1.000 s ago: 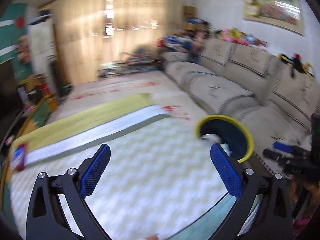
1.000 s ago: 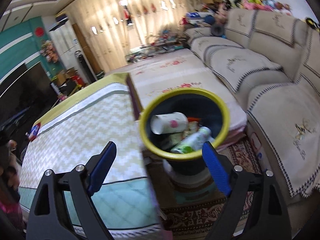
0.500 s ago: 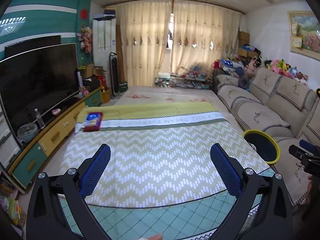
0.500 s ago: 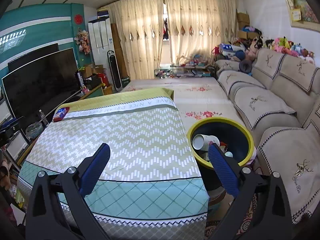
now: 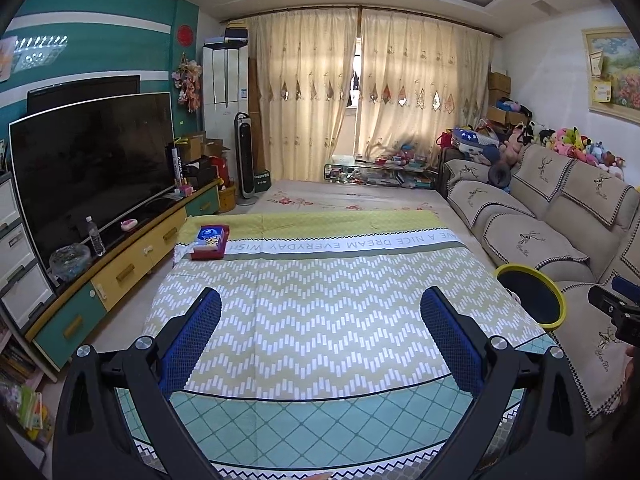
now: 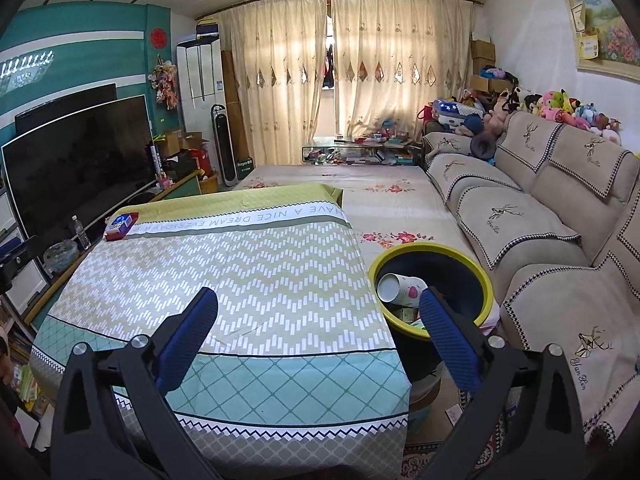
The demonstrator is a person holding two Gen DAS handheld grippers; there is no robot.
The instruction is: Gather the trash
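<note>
Room held a long beige sofa (image 6: 532,216) along the right wall and a large dark television (image 5: 92,164) on a low cabinet at the left. Between them stood the desk (image 5: 320,312), covered by a zigzag-patterned cloth with a teal border.

Just beside the desk's right edge, between desk and sofa, stood the trash bin (image 6: 486,280), dark with a yellow rim. Inside it lay a white paper cup (image 6: 400,289) with a pink mark, on its side against the near-left wall, with other scraps below it that were too small to identify.

At the desk's far left corner lay a red-and-blue box (image 5: 210,242), flat on the cloth, well apart from both grippers.

Left gripper (image 5: 320,332) hung over the near half of the desk, fingers spread wide, nothing between them. Right gripper (image 6: 318,328) hung over the desk's near right corner; fingers wide apart, also empty, its right finger (image 6: 448,340) overlapping the bin's rim in view.
</note>
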